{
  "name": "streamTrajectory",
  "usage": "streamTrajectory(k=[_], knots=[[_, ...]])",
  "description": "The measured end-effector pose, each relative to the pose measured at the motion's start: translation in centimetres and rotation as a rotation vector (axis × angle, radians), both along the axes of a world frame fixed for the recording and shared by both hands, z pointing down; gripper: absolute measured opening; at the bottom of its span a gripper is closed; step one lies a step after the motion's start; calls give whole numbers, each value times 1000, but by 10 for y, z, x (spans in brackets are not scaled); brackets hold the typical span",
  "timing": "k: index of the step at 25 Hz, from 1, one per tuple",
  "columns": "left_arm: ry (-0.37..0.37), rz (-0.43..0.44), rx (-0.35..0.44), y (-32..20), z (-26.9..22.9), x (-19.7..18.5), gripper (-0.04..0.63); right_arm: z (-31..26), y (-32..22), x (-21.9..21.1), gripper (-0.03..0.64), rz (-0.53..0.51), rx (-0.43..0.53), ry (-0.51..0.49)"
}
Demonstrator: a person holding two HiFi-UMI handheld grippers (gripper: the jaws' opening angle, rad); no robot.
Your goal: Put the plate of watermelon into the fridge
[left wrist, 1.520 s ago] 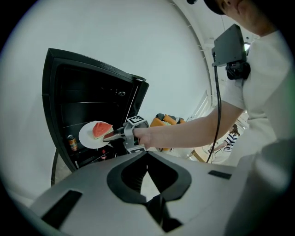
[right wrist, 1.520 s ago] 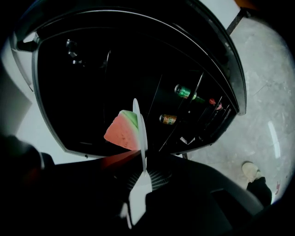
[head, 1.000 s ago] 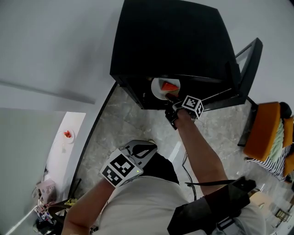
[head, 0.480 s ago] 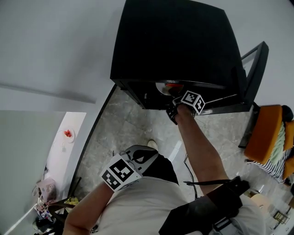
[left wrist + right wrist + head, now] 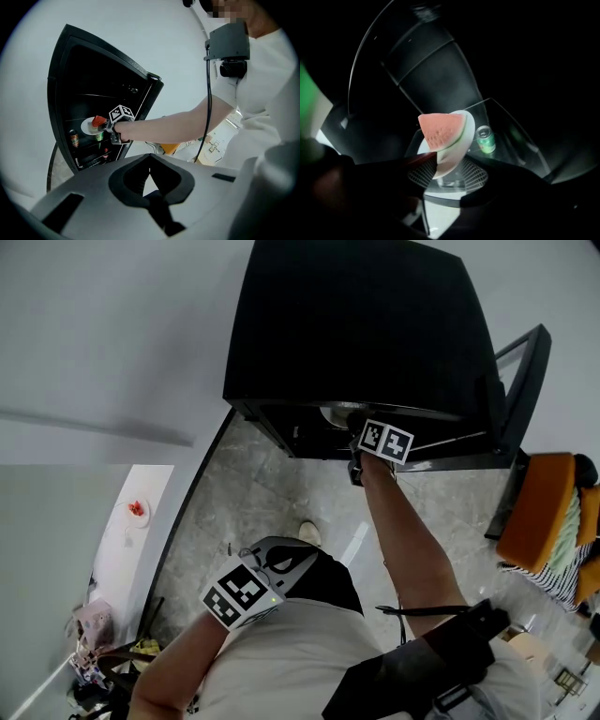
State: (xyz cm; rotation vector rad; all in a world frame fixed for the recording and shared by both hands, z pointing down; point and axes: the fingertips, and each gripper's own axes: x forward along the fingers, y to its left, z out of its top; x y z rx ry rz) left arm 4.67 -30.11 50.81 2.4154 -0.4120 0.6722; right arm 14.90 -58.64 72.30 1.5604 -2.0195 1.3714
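Note:
The white plate (image 5: 457, 150) with a red watermelon wedge (image 5: 440, 129) rests on a glass shelf inside the black fridge (image 5: 356, 324). My right gripper (image 5: 445, 180) reaches into the fridge. Its jaws are opening, with the plate's near rim still between them and no pad pressing on it. In the head view only the plate's edge (image 5: 333, 413) shows under the fridge top, beside the right gripper (image 5: 361, 426). The left gripper view shows the plate (image 5: 88, 127), the wedge (image 5: 97, 121) and the right gripper (image 5: 105, 125) from the side. My left gripper (image 5: 291, 554) hangs by my waist, shut and empty.
The fridge door (image 5: 511, 381) stands open to the right. A green can (image 5: 486, 139) sits on the shelf just right of the plate, and another can (image 5: 73, 138) stands on a lower shelf. An orange chair (image 5: 544, 502) is at the far right. A white counter (image 5: 138, 510) runs along the left.
My right gripper has pushed the plate deeper into the fridge, so that the wedge is now hidden under the fridge top in the head view. The left gripper has barely moved.

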Motion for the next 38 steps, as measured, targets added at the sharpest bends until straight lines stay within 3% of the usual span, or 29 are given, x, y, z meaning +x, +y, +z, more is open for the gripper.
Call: streamTrajectory(k=[7,21,38], knots=[[-16,-16,-11,-3,4,-8,12,2,1,7,192,-60,-3,175],[-14,-49,-26,6,3,-23,12,1,7,17,252,-70,-37,336],[28,-55,14,38,-14,-35,12,-35,51,4,252,-110,20,332]])
